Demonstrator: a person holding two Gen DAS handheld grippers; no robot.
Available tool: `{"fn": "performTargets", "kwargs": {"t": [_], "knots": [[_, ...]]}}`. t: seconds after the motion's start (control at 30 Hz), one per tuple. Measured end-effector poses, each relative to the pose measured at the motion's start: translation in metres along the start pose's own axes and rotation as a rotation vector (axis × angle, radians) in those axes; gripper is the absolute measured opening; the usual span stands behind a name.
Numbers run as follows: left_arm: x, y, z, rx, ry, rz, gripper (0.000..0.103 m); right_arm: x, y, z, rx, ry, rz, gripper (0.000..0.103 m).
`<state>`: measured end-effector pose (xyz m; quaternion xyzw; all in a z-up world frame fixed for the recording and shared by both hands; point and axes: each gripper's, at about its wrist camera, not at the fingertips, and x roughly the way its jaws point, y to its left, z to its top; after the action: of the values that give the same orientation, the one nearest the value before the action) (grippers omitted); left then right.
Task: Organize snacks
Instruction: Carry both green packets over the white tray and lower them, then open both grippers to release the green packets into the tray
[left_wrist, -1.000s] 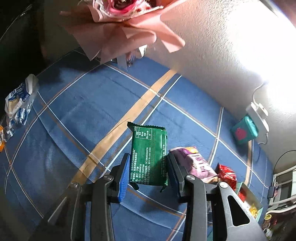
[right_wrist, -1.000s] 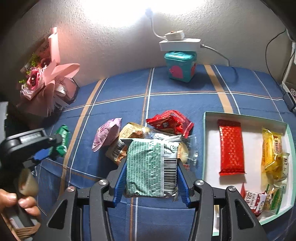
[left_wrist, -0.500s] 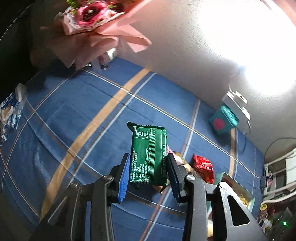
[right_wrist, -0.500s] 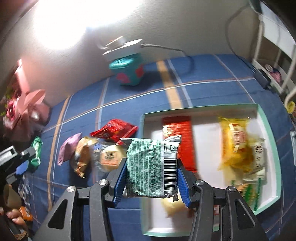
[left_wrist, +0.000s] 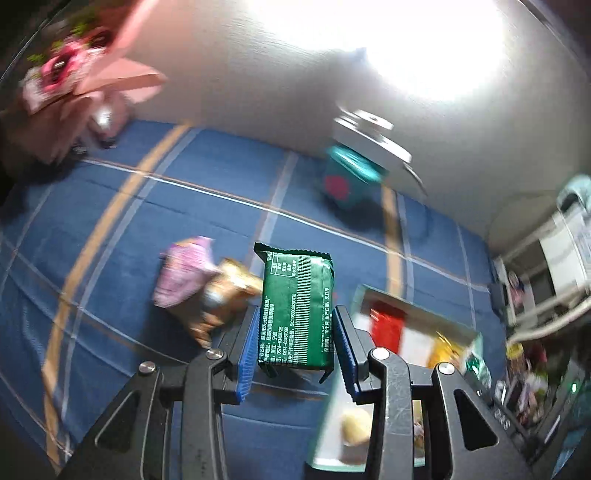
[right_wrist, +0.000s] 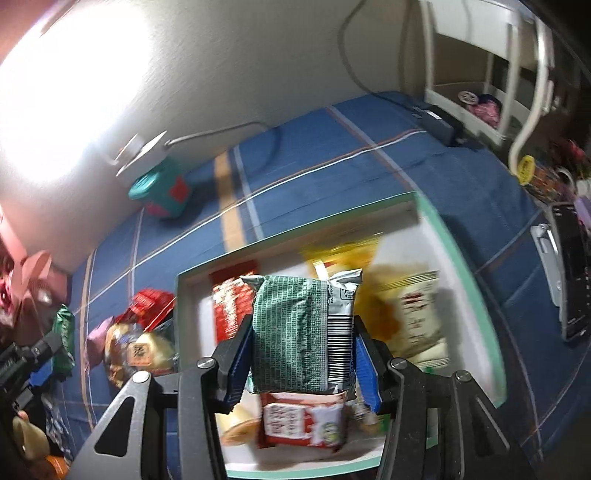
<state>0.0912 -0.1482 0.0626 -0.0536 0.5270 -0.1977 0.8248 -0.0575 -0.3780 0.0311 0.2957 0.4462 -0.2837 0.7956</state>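
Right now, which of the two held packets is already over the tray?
The pale green packet with the barcode, in the right tongs, hangs above the tray. The dark green packet in the left tongs is over the blue cloth.

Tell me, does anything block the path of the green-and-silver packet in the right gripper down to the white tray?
Nothing visible does. The green-and-silver packet hangs above the white tray, where other snacks lie.
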Motion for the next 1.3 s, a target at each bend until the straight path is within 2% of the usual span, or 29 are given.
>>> {"fn": "performTargets", "kwargs": {"t": [0.2, 0.47, 0.7, 1.17, 1.23, 1.3], "knots": [[0.013, -0.056, -0.022, 0.150, 0.013, -0.020, 0.040, -0.002, -0.039, 0.011, 0.060, -0.016, -0.027, 0.052], [0.051, -0.090, -0.043, 0.250, 0.063, -0.032, 0.040, 0.005, -0.068, 0.021, 0.100, -0.045, -0.029, 0.052], [0.083, -0.099, -0.057, 0.293, 0.096, -0.030, 0.040, 0.026, -0.069, 0.023, 0.092, -0.030, -0.015, 0.052], [0.094, -0.110, -0.063, 0.331, 0.052, -0.074, 0.041, 0.039, -0.073, 0.026, 0.089, -0.036, -0.014, 0.052], [0.090, -0.111, -0.062, 0.338, 0.040, -0.069, 0.043, 0.039, -0.071, 0.026, 0.084, -0.033, -0.009, 0.053], [0.086, -0.112, -0.060, 0.345, 0.027, -0.064, 0.053, 0.039, -0.071, 0.026, 0.079, -0.026, -0.009, 0.053]]}}
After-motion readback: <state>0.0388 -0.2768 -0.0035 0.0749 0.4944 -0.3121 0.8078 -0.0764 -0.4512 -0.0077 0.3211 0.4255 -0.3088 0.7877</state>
